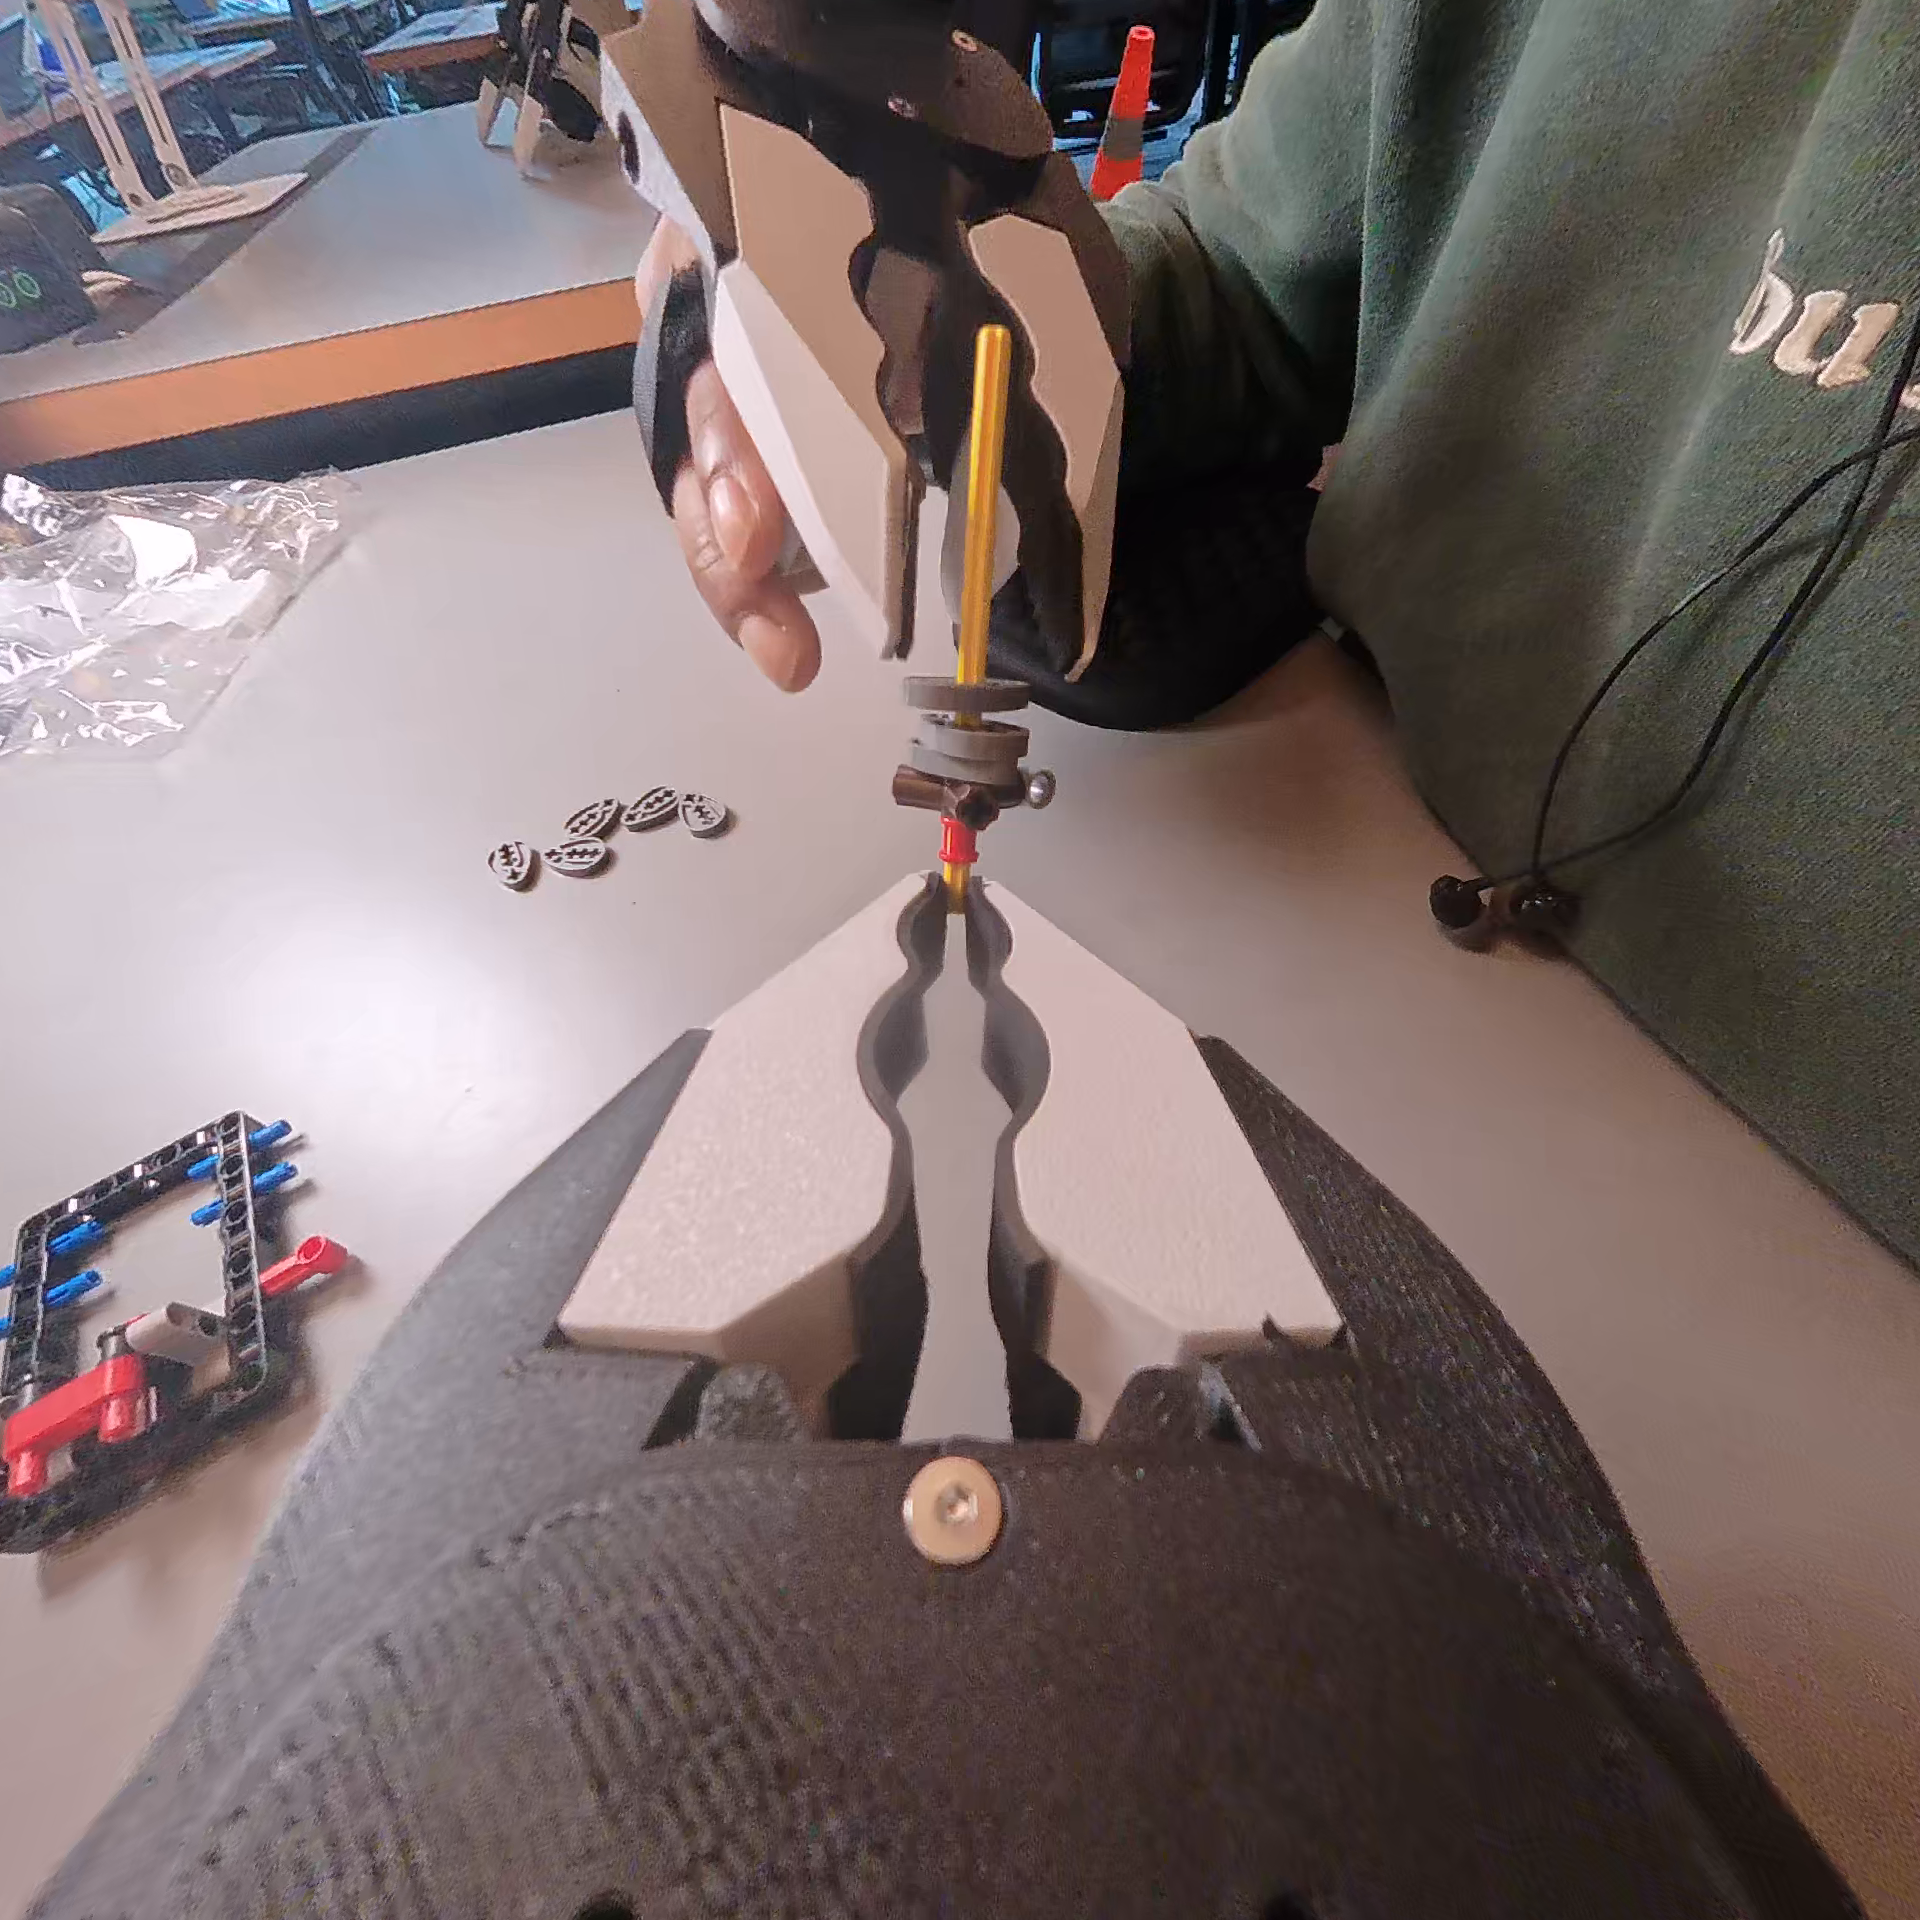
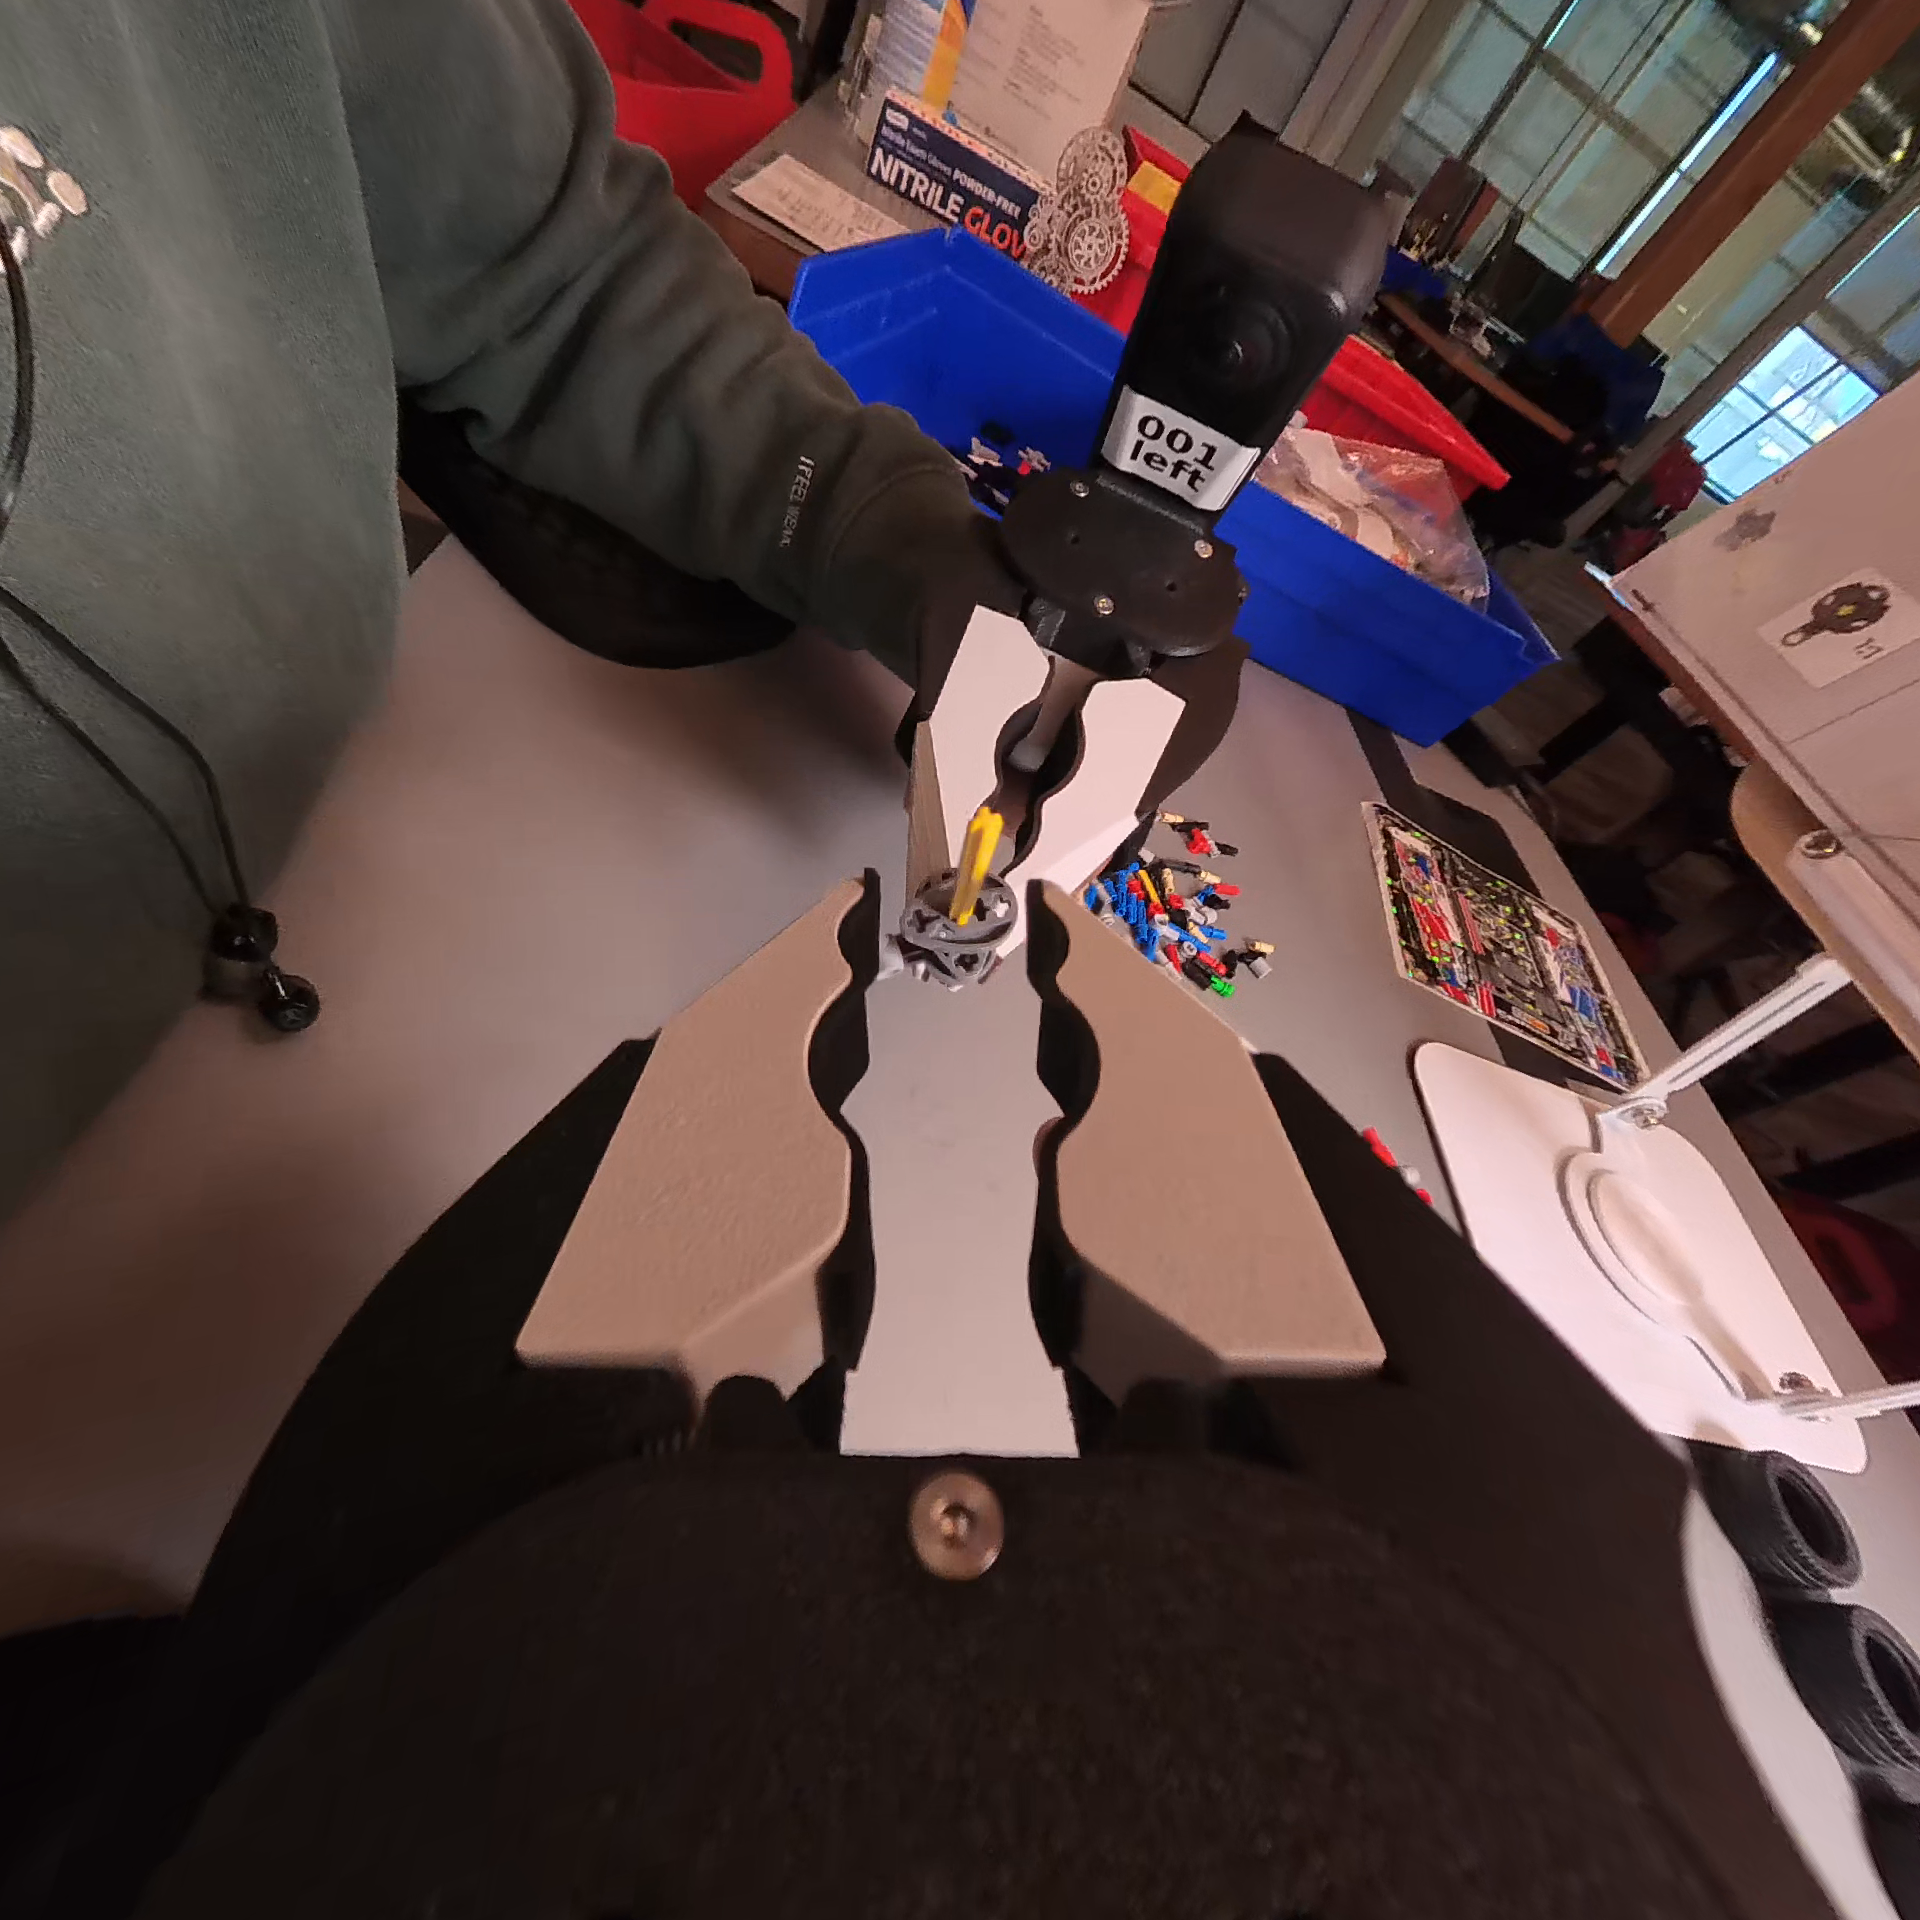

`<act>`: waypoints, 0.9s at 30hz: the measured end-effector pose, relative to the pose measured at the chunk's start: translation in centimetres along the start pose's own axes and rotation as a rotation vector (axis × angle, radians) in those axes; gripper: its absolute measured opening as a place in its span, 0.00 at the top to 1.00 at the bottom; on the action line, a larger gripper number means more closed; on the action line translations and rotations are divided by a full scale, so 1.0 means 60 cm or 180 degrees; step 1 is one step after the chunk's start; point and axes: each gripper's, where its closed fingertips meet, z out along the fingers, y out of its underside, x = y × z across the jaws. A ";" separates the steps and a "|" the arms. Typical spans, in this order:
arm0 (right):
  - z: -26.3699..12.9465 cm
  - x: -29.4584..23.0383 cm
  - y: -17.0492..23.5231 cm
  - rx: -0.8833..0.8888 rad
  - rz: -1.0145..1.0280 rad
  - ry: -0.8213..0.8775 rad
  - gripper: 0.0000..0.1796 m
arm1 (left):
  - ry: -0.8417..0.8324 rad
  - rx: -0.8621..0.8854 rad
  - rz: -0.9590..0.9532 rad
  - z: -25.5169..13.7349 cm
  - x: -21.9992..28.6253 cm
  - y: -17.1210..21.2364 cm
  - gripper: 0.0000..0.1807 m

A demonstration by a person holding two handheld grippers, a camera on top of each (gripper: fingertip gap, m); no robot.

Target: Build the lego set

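Note:
My left gripper (image 1: 956,896) is shut on the lower end of a yellow axle (image 1: 982,499) and holds it upright above the table. On the axle sit a red bush (image 1: 957,840), a dark brown connector (image 1: 961,795) and stacked grey pieces (image 1: 966,717). My right gripper (image 1: 987,665) is open, its jaws on either side of the axle just above the grey pieces. In the right wrist view my right gripper (image 2: 951,896) stands open around the grey pieces (image 2: 948,940) and the axle (image 2: 979,862), with the left gripper (image 2: 1023,821) behind them.
A black frame (image 1: 234,1236) with blue pins and red parts lies at the left. Several grey oval pieces (image 1: 613,831) and a clear plastic bag (image 1: 135,592) lie farther off. A pile of small pins (image 2: 1174,925), a printed sheet (image 2: 1496,935), a blue bin (image 2: 935,312) and black tyres (image 2: 1808,1538) are to the right. The gap from one gripper's tips to the other's is roughly 4 centimeters.

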 end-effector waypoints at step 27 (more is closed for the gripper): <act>0.016 -0.001 0.012 0.0117 0.0263 -0.0042 0.89 | 0.0092 -0.0171 -0.0023 0.000 0.003 0.021 0.99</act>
